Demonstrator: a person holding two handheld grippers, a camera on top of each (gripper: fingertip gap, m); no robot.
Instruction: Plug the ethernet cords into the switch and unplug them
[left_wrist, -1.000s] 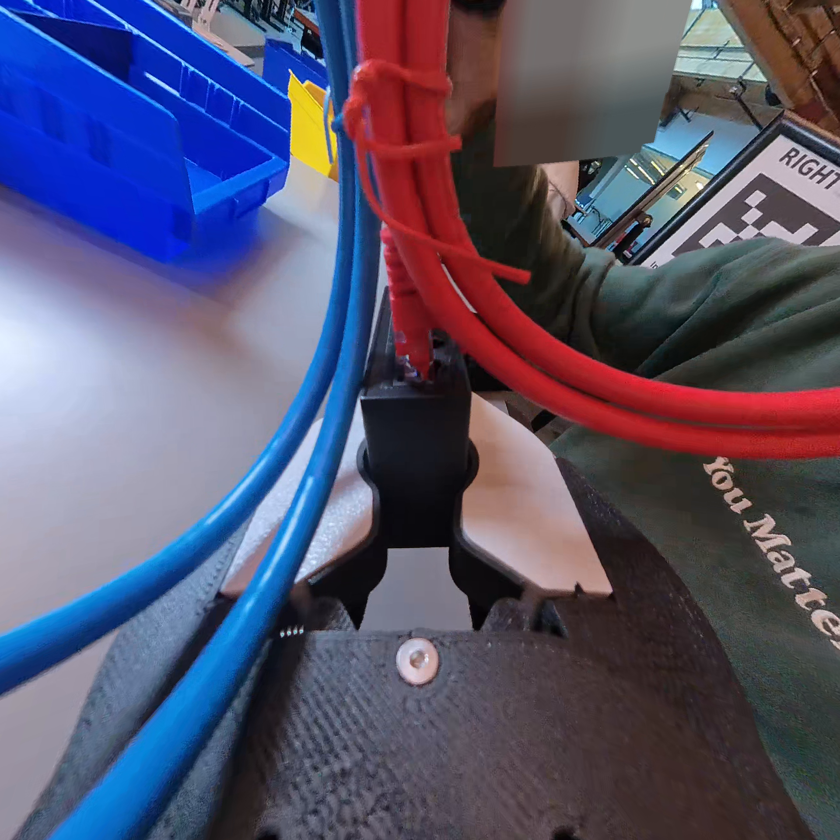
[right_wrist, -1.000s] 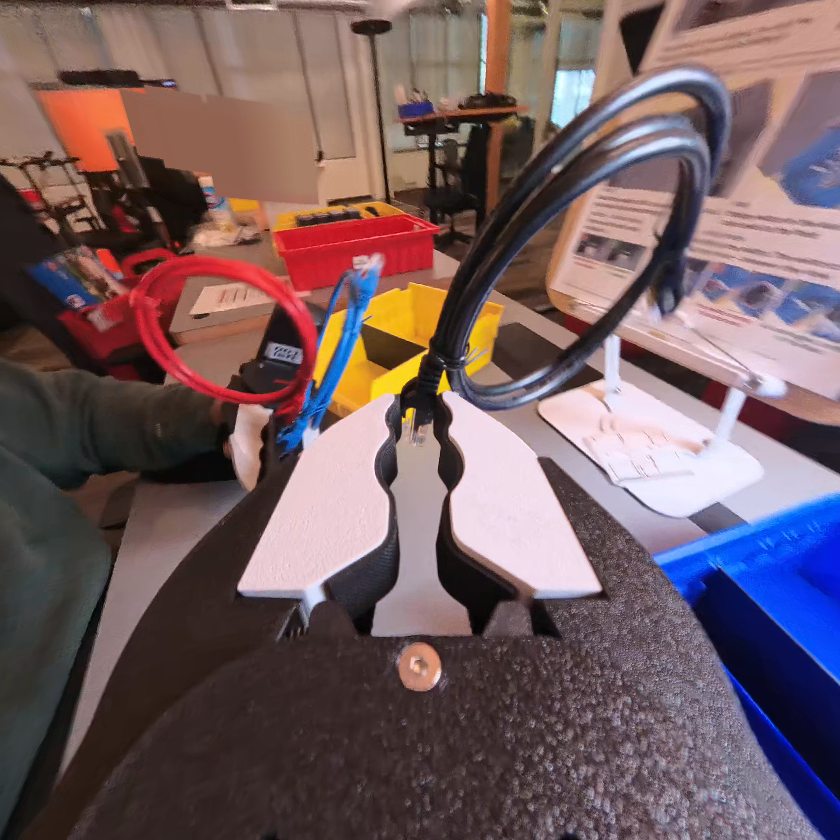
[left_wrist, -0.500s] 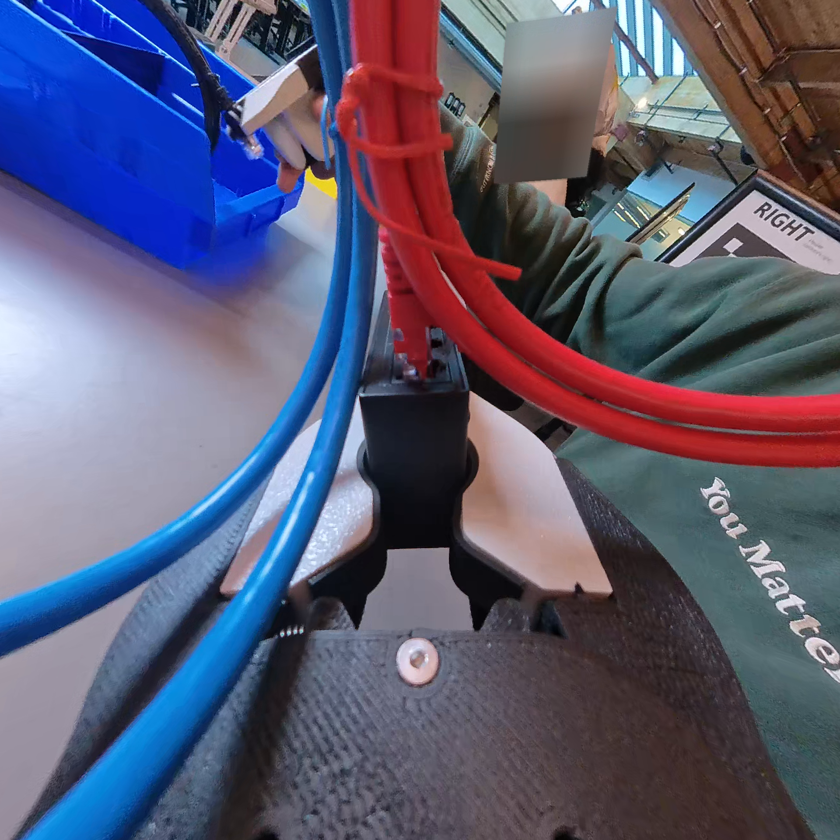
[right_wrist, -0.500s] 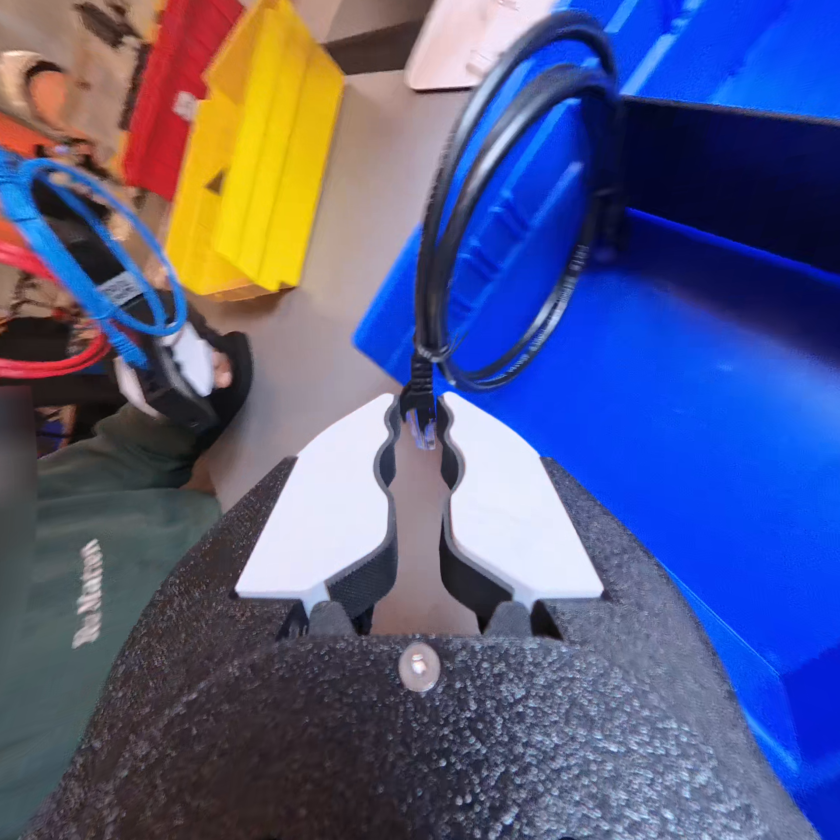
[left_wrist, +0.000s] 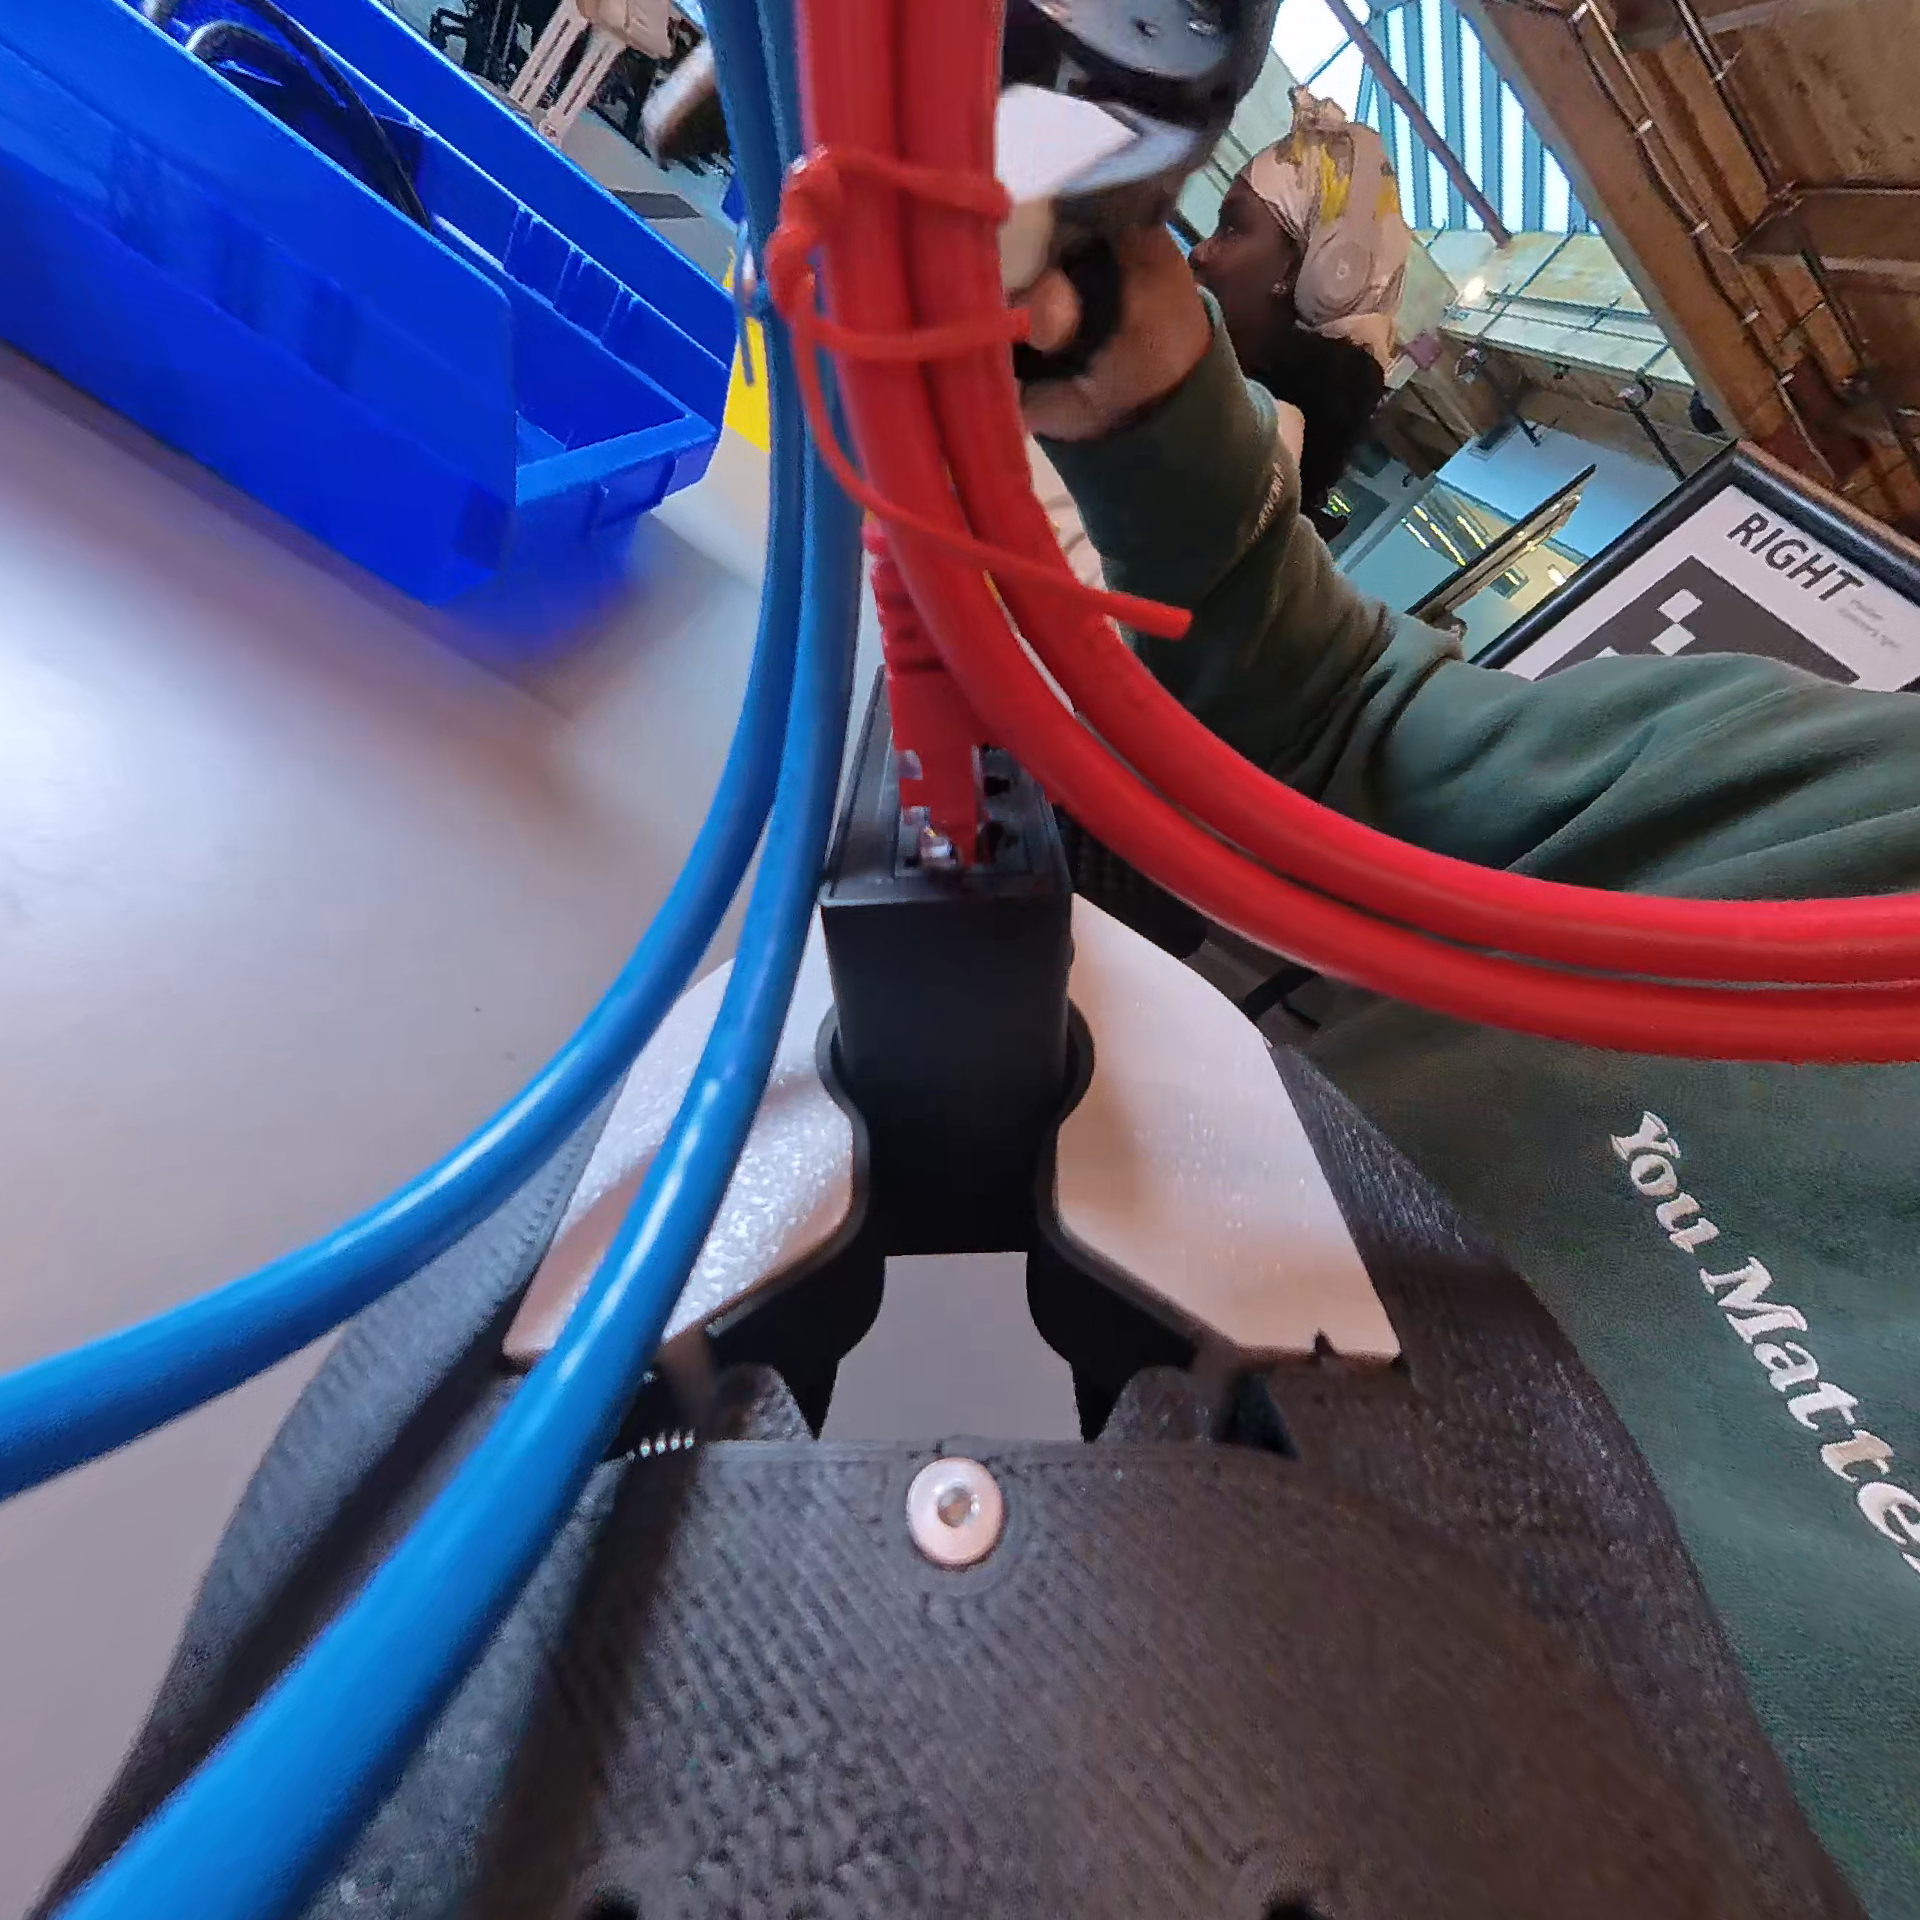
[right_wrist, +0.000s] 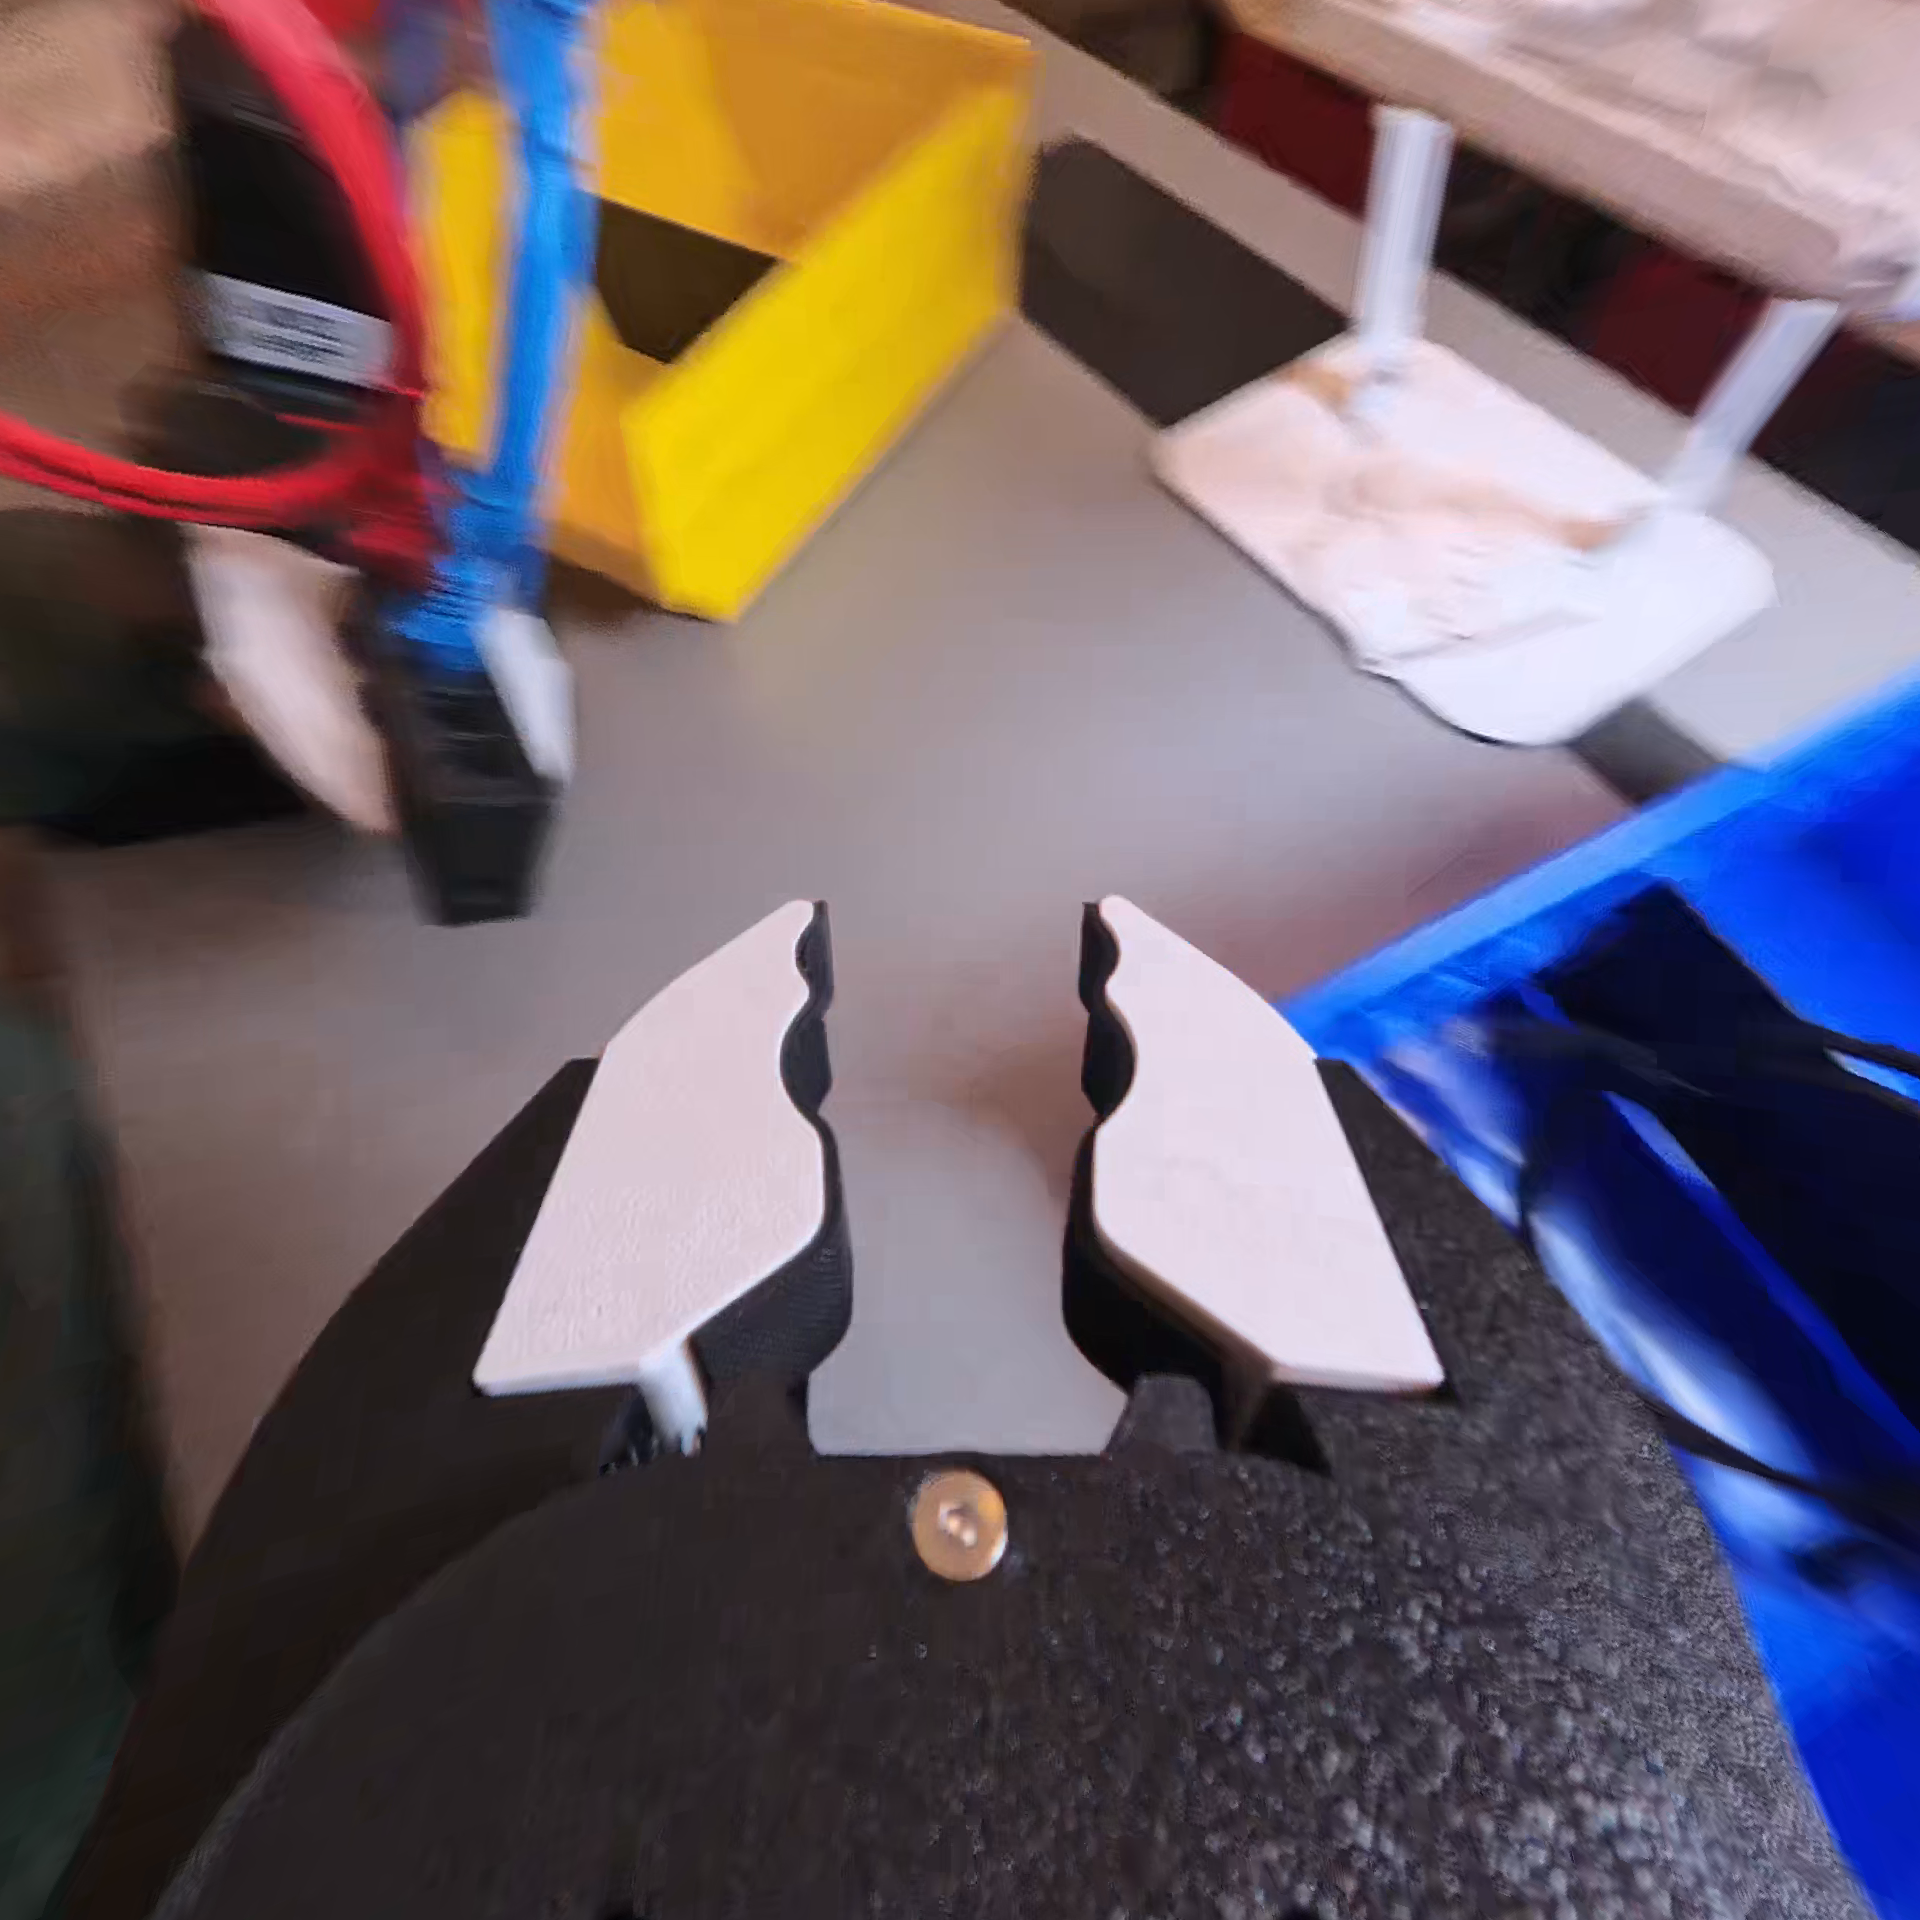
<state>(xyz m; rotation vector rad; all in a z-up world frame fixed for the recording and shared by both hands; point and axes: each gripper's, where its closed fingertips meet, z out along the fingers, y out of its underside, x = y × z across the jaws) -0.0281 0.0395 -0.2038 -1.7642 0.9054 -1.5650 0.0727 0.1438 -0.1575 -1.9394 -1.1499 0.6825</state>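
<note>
While clamped upright between the fingers of the left tool (left_wrist: 951, 1060), black switch (left_wrist: 948, 966) held off the grey bench (left_wrist: 312, 831), ports facing away from the camera. Red cord (left_wrist: 935, 748) plugged into a port near the middle, its coil tied with a red twist and sweeping off to the right. Blue cord (left_wrist: 774, 665) running up along the left side of the switch, its plug end hidden behind the red one from the left wrist view; seen blurred at the switch in the right wrist view, seated or not cannot be told. Black cord (right_wrist: 1704, 1174) lying loose in the blue bin (right_wrist: 1558, 966) at the right, apart from both tools. Right tool (right_wrist: 956, 935) spread apart and empty, over bare bench, switch well off to its left. Yellow bin (right_wrist: 831, 343) and a white stand (right_wrist: 1455, 540) farther back.

Risks, as a judgement: stiff coils hanging from the ports, likely to lever the switch askew in the grip. Pulling a plug without pressing its latch likely to drag the switch out of the left tool. Loops of red and blue crossing near the ports, easy to snag on the way in. Heavy blur in the right view, so a poor aim at a small plug quite possible.
</note>
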